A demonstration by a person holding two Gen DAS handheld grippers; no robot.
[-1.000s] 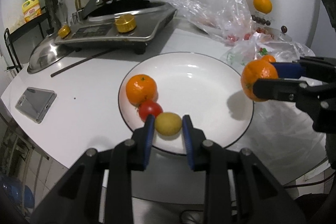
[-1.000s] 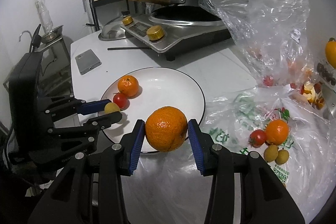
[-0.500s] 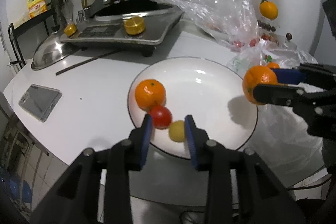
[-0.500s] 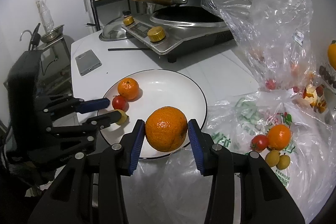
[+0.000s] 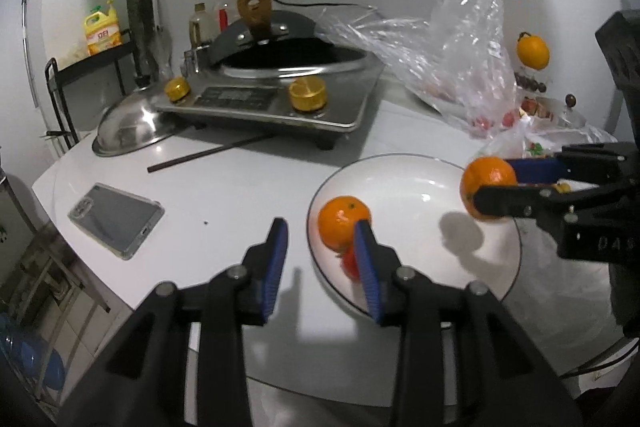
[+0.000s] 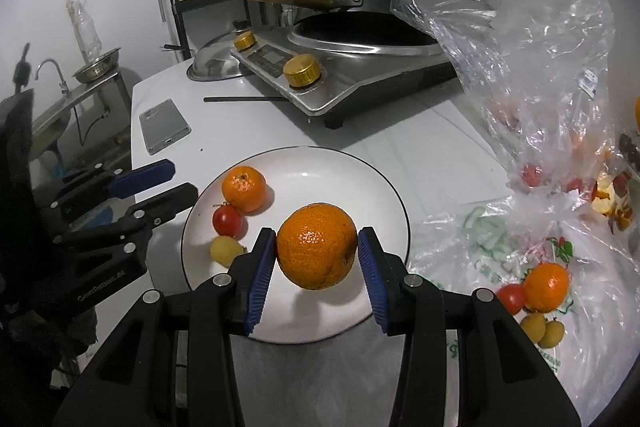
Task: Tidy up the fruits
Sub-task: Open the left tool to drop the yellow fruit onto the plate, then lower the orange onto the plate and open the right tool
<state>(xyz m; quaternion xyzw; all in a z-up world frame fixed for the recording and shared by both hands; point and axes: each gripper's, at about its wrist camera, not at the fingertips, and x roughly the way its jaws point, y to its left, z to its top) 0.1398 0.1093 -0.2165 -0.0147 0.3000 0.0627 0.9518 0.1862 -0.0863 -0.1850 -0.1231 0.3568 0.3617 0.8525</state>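
Note:
A white plate (image 6: 384, 183) (image 5: 416, 171) holds a small orange (image 6: 244, 188) (image 5: 342, 221), a red tomato (image 6: 228, 221) (image 5: 349, 263) and a small yellow fruit (image 6: 225, 250). My right gripper (image 6: 317, 253) is shut on a large orange (image 6: 316, 245) (image 5: 486, 183), held just above the plate's near part. My left gripper (image 5: 320, 245) (image 6: 170, 181) hovers at the plate's left rim, jaws opening, nothing between them. In the left wrist view its right finger hides the yellow fruit.
A printed plastic bag (image 6: 560, 251) right of the plate carries an orange (image 6: 546, 287), a tomato (image 6: 510, 298) and yellow fruits (image 6: 542, 329). A clear bag (image 6: 532, 67), a stove with a wok (image 6: 360, 67), a chopstick (image 6: 244, 99), a phone (image 6: 164, 126) and a pot lid (image 5: 128, 125) surround it.
My left gripper let go of the yellow fruit on the plate, opened and drew back up and to the left. The right gripper carried the large orange further over the plate.

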